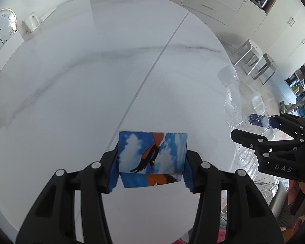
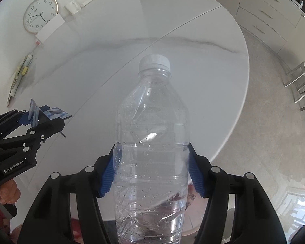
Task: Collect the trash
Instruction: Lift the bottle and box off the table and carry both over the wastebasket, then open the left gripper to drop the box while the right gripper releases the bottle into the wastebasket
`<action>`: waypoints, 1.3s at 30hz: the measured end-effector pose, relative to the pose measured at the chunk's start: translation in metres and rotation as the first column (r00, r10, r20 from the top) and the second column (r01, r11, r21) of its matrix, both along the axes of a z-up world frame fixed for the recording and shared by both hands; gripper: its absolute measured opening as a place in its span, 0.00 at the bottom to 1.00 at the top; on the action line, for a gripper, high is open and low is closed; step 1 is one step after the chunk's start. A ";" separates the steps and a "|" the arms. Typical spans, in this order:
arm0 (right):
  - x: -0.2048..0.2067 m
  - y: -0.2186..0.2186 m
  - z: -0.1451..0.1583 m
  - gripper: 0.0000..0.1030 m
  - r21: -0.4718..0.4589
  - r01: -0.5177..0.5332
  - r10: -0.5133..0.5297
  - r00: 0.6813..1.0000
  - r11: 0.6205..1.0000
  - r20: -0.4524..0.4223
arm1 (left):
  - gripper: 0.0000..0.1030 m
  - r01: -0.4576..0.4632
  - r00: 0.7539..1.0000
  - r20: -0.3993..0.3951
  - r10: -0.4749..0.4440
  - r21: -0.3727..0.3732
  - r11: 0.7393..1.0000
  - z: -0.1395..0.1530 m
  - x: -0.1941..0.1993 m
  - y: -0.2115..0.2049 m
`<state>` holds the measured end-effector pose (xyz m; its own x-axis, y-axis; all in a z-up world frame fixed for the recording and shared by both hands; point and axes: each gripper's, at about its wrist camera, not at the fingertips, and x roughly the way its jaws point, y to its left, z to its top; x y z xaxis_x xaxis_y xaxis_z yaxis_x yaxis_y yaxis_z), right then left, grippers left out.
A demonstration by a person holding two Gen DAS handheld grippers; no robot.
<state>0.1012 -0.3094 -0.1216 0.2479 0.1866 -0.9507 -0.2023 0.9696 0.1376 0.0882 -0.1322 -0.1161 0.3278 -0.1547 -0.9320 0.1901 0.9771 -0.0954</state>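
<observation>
My left gripper [image 1: 151, 168] is shut on a blue wrapper [image 1: 152, 152] printed with clouds and a dark bird, held above the white round table [image 1: 91, 77]. My right gripper [image 2: 152, 168] is shut on a clear plastic bottle [image 2: 152, 126] with a white cap and a little water, held upright over the table's near edge. The bottle [image 1: 244, 109] and right gripper [image 1: 260, 130] show at the right of the left wrist view. The left gripper [image 2: 44, 116] with the wrapper [image 2: 35, 111] shows at the left of the right wrist view.
A round wall clock [image 2: 40, 14], a white card [image 2: 49, 27] and a white mug [image 2: 72, 6] are at the table's far left. Papers [image 2: 18, 77] lie along the left edge. White stools [image 1: 254, 59] and drawer cabinets [image 2: 264, 12] stand on the right.
</observation>
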 end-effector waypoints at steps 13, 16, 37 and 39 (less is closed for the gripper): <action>-0.101 -0.117 -0.007 0.62 -0.003 -0.230 0.229 0.972 0.973 -0.057 | 0.48 -0.036 0.995 -0.097 0.030 -0.060 0.998 -0.035 -0.131 -0.158; -0.110 -0.138 -0.015 0.62 -0.009 -0.246 0.245 0.966 0.969 -0.088 | 0.48 -0.040 0.985 -0.168 0.027 -0.078 0.996 -0.059 -0.150 -0.183; -0.138 -0.180 -0.033 0.62 0.049 -0.210 0.214 0.967 0.977 -0.138 | 0.76 0.040 0.963 -0.267 -0.033 0.020 0.999 -0.111 -0.174 -0.239; -0.139 -0.178 -0.035 0.62 0.051 -0.216 0.221 0.965 0.975 -0.141 | 0.76 0.040 0.967 -0.254 -0.030 0.031 0.999 -0.104 -0.174 -0.236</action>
<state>-0.0376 -0.4878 -0.1562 0.0579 0.2543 -0.9654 -0.3840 0.8983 0.2136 -0.0855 -0.3680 -0.2202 0.0748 -0.1274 -0.9890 0.1983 0.9739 -0.1104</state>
